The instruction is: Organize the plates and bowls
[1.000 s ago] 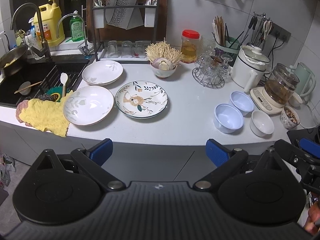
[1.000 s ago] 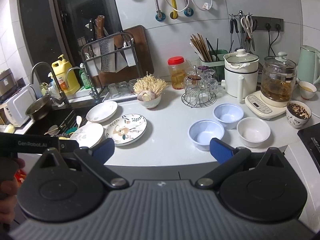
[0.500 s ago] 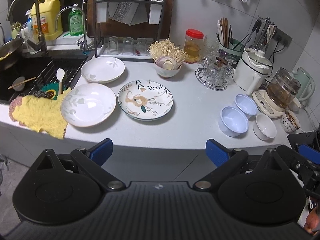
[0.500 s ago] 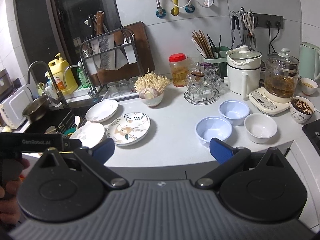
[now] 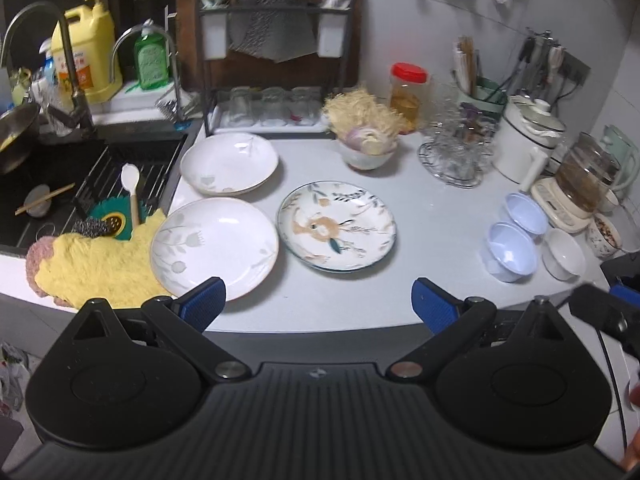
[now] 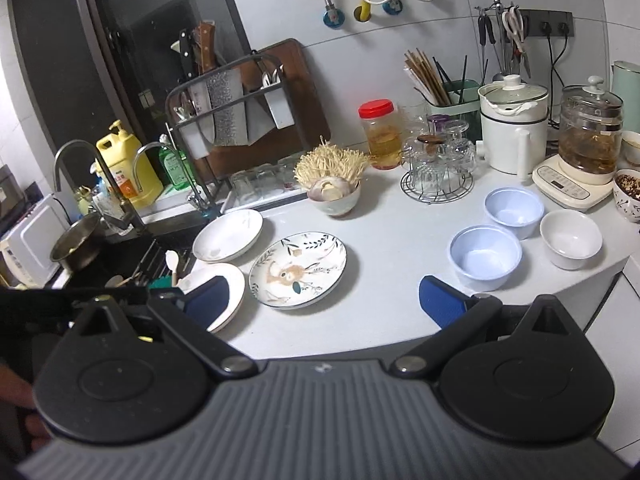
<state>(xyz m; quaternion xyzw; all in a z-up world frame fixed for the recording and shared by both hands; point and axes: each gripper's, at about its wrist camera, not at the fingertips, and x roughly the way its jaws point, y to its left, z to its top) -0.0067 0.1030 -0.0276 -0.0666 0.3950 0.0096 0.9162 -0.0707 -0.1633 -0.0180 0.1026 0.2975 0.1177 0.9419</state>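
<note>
Three plates lie on the white counter: a near white plate, a far white plate and a patterned plate, which also shows in the right wrist view. Two blue bowls and a white bowl stand at the right. My left gripper is open and empty, above the counter's front edge, its left finger over the near white plate's rim. My right gripper is open and empty, near the front edge between the plates and the bowls.
A sink with a rack and a yellow cloth is at the left. A bowl of mushrooms, a knife rack, a glass stand, a white pot and a kettle line the back.
Both grippers have moved forward and closer to the counter. The plates and bowls look larger and have not moved.
</note>
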